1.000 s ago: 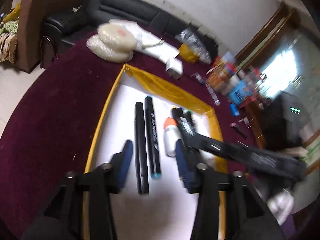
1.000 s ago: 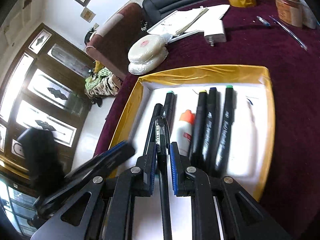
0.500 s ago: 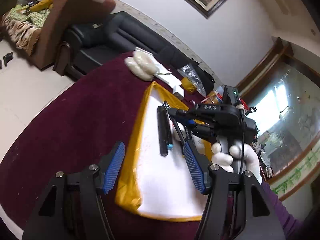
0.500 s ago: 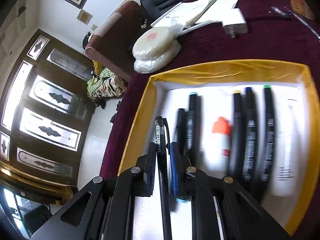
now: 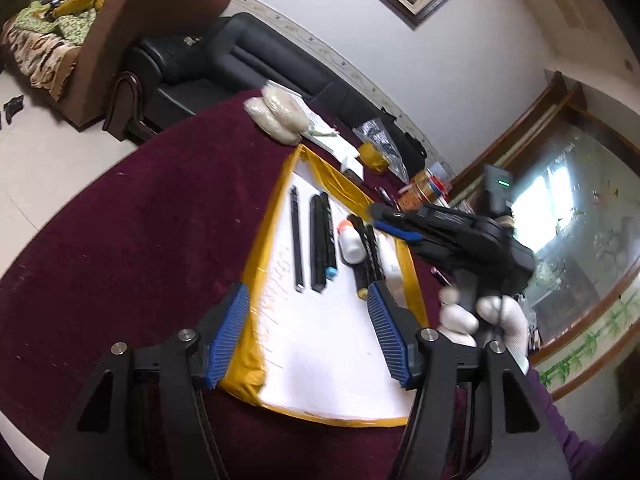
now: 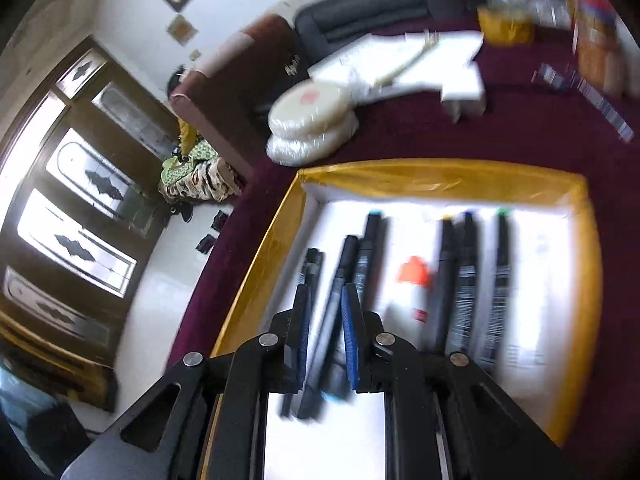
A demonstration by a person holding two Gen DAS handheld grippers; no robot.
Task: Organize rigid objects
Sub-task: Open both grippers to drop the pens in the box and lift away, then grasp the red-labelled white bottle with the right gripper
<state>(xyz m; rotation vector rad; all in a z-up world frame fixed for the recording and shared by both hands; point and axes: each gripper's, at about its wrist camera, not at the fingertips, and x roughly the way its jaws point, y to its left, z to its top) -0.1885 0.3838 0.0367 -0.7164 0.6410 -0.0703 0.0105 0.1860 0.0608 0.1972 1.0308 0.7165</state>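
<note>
A white tray with a yellow rim (image 5: 256,280) (image 6: 440,178) lies on the maroon table. In it, side by side, lie a thin black pen (image 5: 297,240) (image 6: 313,262), two black markers (image 5: 324,244), an orange-capped glue bottle (image 5: 351,246) (image 6: 414,284) and more markers (image 6: 466,280). My left gripper (image 5: 308,332) stands open and empty over the tray's near end. My right gripper (image 6: 324,292) (image 5: 380,216), held by a white-gloved hand (image 5: 480,316), hovers above the tray. Its jaws are opening a little and nothing is pressed between the pads. A marker on the tray shows through the gap.
Two round white wrapped packs (image 5: 276,116) (image 6: 308,116), papers, a small white box (image 6: 462,92), a yellow tape roll (image 6: 506,28) and jars (image 5: 424,188) crowd the table's far side. Beyond it are a black sofa (image 5: 248,52) and a brown armchair.
My left gripper drew back toward the tray's near end and widened. My right gripper carried the thin pen left across the tray. The pen now lies on the tray, out of the jaws.
</note>
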